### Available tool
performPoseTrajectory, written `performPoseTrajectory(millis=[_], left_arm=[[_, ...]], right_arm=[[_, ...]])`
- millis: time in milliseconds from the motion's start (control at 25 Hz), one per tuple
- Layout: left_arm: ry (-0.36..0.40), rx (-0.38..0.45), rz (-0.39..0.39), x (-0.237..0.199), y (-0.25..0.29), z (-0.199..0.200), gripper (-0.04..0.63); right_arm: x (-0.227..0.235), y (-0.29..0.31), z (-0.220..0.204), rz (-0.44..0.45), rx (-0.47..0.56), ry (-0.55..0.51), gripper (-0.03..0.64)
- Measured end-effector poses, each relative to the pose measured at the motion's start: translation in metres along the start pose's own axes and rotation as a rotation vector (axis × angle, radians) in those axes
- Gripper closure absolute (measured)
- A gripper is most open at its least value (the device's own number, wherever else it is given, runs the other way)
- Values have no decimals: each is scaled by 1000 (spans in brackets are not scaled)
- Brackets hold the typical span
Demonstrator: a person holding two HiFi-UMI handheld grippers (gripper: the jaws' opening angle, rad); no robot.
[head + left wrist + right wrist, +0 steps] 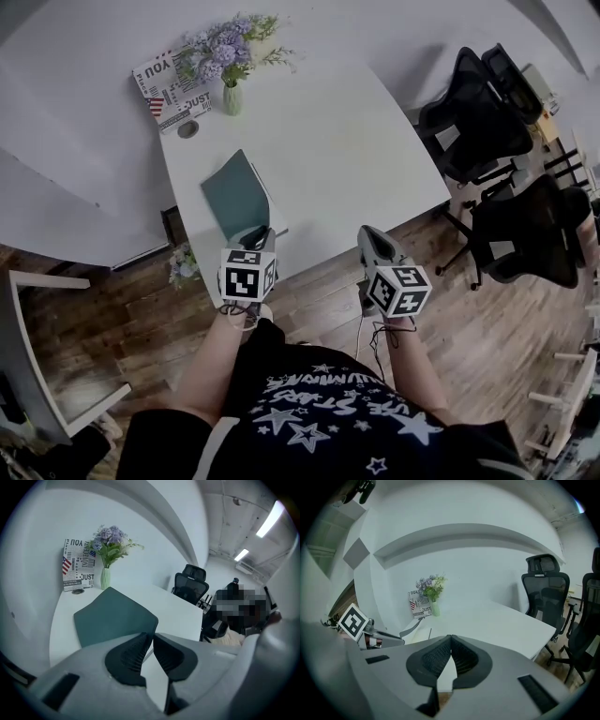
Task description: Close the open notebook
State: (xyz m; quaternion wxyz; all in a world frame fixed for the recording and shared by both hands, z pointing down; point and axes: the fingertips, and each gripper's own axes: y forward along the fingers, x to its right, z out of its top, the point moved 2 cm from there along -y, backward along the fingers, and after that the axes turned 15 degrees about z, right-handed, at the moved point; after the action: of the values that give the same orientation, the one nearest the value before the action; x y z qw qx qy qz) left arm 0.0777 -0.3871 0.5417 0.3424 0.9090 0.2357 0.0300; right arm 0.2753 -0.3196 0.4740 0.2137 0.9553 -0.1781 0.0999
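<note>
Notebook (238,195) at near edge of table (356,159), teal cover tilted up. Left gripper (152,637) pressed shut, tips right at cover's edge, nothing seen between them. Right gripper (450,640) shut too, empty, just off table edge. Way back: vase (232,98), sign (164,80).

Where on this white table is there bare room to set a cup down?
The widest bare patch is the right half of the table, between the vase and the edge by the chairs. A narrower strip lies between vase and notebook. The far left corner is crowded with vase and printed card.
</note>
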Motion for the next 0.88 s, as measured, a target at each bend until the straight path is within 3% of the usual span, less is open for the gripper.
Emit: performPoseTrajectory(millis=[200,360,640,880], left_arm=[[49,-48,1,9,18,-9,541],[36,-44,-5,11,17,-7,500],[-15,41,-5,20,-24,7,440],[-51,188,27,43,-91,25,440]], right_arm=[[5,-6,-3,-7,3,15,614],[6,-11,-5,2,14,17,614],[2,-37,-3,40,57,0,614],[-3,-76,-1,81,105,-30,614]])
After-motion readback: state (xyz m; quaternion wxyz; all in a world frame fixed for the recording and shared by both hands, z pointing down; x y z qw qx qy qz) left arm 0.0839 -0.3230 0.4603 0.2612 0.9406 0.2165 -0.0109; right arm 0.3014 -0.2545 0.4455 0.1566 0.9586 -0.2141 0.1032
